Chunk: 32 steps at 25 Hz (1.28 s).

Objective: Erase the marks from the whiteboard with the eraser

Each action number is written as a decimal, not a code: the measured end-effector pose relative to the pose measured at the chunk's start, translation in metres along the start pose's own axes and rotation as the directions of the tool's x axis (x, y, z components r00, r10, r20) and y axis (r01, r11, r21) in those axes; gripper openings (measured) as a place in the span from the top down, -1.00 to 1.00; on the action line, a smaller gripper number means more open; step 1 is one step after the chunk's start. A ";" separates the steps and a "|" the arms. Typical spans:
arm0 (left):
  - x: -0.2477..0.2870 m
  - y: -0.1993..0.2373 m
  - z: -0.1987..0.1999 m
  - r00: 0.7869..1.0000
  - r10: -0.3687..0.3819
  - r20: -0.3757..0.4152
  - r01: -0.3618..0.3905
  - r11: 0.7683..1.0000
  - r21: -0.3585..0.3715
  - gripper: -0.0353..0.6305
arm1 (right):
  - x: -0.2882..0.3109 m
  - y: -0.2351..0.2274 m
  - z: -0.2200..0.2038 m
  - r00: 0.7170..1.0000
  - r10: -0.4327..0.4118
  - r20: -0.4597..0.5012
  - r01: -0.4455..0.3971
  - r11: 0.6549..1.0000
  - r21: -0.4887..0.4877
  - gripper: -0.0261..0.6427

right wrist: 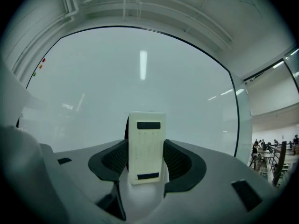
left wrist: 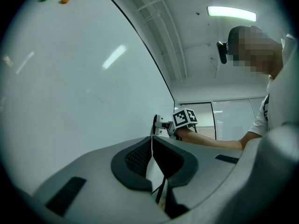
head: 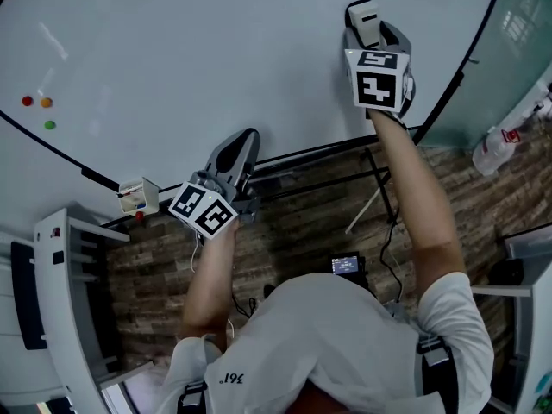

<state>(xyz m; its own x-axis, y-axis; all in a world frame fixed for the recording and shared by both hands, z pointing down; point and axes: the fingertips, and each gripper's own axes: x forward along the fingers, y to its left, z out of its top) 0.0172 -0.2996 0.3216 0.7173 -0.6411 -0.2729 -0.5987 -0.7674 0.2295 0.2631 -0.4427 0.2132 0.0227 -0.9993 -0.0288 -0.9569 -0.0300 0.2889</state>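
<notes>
The whiteboard [head: 216, 50] fills the upper part of the head view, and I see no marks on its surface. My right gripper [head: 373, 33] is raised to the board's lower right and is shut on a white eraser [head: 363, 17] that points at the board. In the right gripper view the eraser [right wrist: 146, 139] stands upright between the jaws of the right gripper [right wrist: 146, 158], facing the whiteboard [right wrist: 140, 73]. My left gripper [head: 242, 147] hangs lower, by the board's bottom edge, shut on nothing. From the left gripper [left wrist: 151, 148] the eraser [left wrist: 158, 124] shows against the whiteboard [left wrist: 70, 78].
Red, orange and green magnets [head: 36, 102] stick at the board's left. A small box [head: 138, 196] sits at the board's lower edge. A white rack [head: 60, 291] stands at the left, a spray bottle [head: 495, 147] at the right. Stand legs and cables [head: 379, 197] cross the floor below.
</notes>
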 end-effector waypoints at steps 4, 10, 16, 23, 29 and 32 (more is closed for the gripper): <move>-0.009 0.003 0.003 1.000 0.012 0.002 -0.012 1.000 0.000 0.87 | 0.000 -0.023 -0.011 0.998 -0.050 -0.038 0.050 0.999 -0.001 0.18; -0.022 0.007 0.008 1.000 0.014 0.004 -0.013 1.000 -0.004 0.87 | -0.007 -0.038 0.005 0.995 -0.095 -0.014 0.096 0.994 0.051 0.17; -0.042 0.015 0.012 1.000 0.019 0.000 -0.019 1.000 -0.009 0.87 | -0.011 -0.028 0.017 0.994 -0.110 -0.005 0.110 0.993 0.050 0.17; -0.063 0.026 0.023 0.999 0.038 0.005 -0.038 0.999 -0.006 0.87 | -0.007 -0.023 0.023 0.990 -0.138 -0.020 0.139 0.989 0.051 0.17; -0.081 0.035 0.025 0.999 0.047 0.003 -0.047 0.999 -0.011 0.87 | -0.003 -0.016 0.026 0.983 -0.182 -0.025 0.183 0.980 0.072 0.17; -0.086 0.038 0.026 0.999 0.053 0.004 -0.053 0.999 -0.012 0.87 | -0.002 -0.006 0.026 0.986 -0.160 -0.035 0.163 0.981 0.101 0.17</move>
<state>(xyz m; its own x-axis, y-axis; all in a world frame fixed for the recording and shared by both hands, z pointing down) -0.0770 -0.2735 0.3294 0.6833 -0.6807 -0.2641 -0.6314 -0.7325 0.2546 0.2611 -0.4400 0.1864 0.1859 -0.9817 -0.0414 -0.9647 -0.1904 0.1817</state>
